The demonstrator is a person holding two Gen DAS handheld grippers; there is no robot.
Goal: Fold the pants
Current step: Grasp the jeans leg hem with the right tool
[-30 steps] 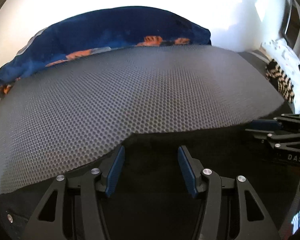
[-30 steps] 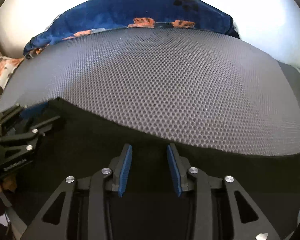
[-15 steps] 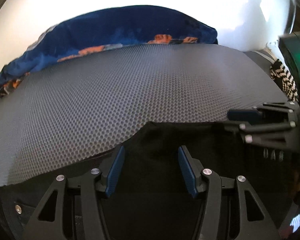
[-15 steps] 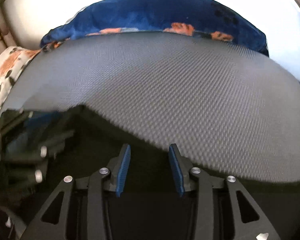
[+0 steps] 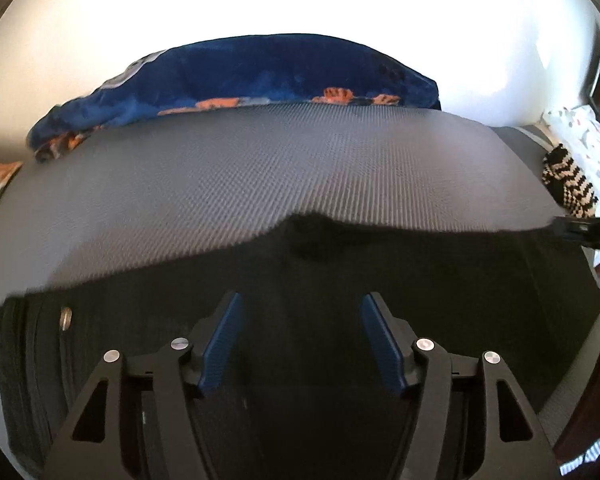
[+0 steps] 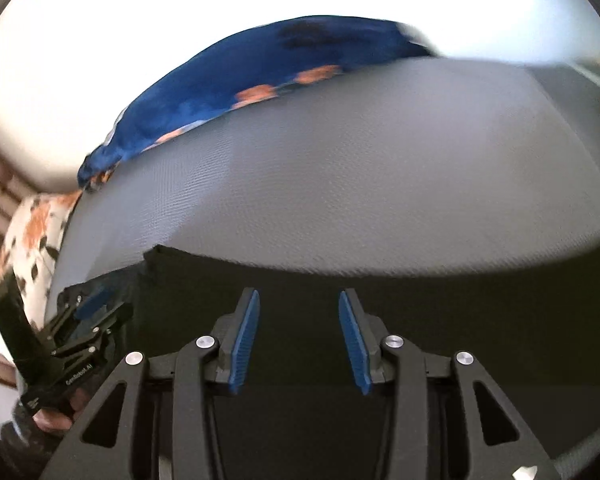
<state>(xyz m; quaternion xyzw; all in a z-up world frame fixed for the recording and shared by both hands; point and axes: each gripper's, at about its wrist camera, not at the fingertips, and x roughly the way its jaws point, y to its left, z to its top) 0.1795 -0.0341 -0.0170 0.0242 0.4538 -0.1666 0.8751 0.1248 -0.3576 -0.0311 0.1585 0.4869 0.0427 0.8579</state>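
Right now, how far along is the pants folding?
Early on. The black pants lie spread on the grey mesh mat, waist button showing, no clear fold visible. In hand: nothing; the left gripper and right gripper are both open over the fabric. Left: gripping and all the folding.

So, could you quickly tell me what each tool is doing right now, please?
Left tool: open, holding nothing, above the black pants.
Right tool: open, holding nothing, also above the pants.

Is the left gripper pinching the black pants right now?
No. The left gripper is open above the pants, its blue fingers spread apart.
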